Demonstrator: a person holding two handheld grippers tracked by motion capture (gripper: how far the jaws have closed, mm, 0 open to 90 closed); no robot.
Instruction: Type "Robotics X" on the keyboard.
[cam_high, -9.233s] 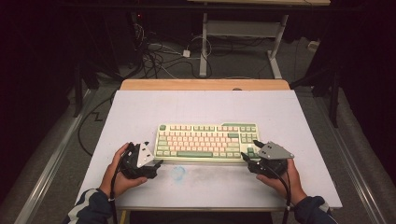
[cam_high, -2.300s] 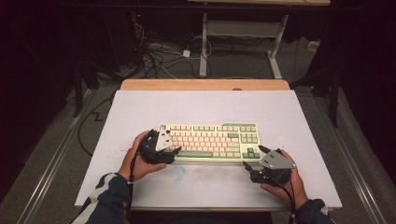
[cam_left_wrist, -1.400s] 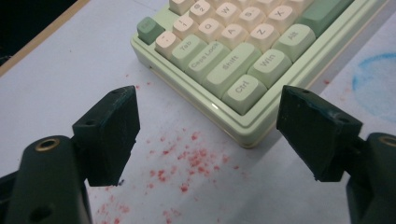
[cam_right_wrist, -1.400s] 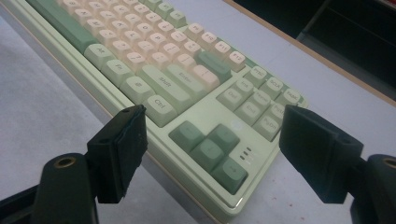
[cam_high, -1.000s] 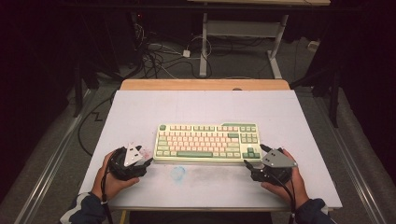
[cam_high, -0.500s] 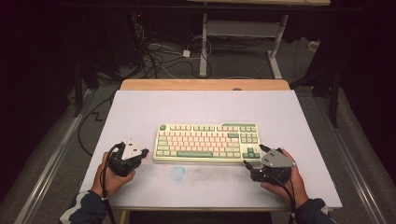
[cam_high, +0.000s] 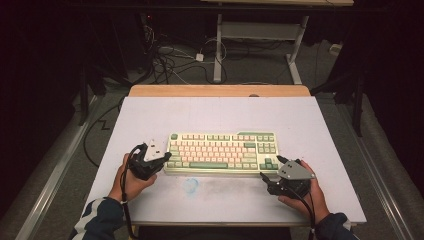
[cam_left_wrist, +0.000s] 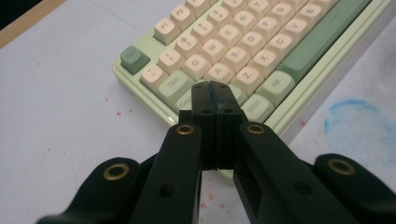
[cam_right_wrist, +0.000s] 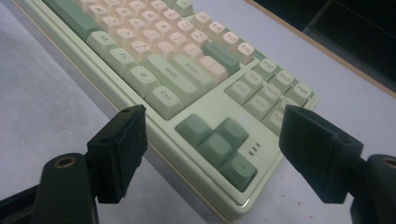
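A pale green keyboard (cam_high: 222, 150) with cream and green keys lies across the middle of the white table (cam_high: 215, 115). My left gripper (cam_high: 166, 160) is at its left end. In the left gripper view the left gripper (cam_left_wrist: 212, 91) is shut with nothing between the pads, its tips over the lower-left keys of the keyboard (cam_left_wrist: 243, 46); I cannot tell if they touch. My right gripper (cam_high: 272, 168) sits at the keyboard's front right corner. In the right gripper view the right gripper (cam_right_wrist: 212, 135) stands open, its jaws on either side of the arrow-key corner of the keyboard (cam_right_wrist: 163, 70), apart from it.
A faint blue smudge (cam_high: 190, 185) marks the table in front of the keyboard, and small red specks (cam_left_wrist: 116, 112) dot the surface. A wooden strip (cam_high: 220, 90) edges the far side. Cables (cam_high: 170, 55) and desk legs (cam_high: 218, 55) lie on the floor beyond.
My left hand has moved right and slightly up from the table's left side to the keyboard's left end. The right hand and the keyboard have stayed put.
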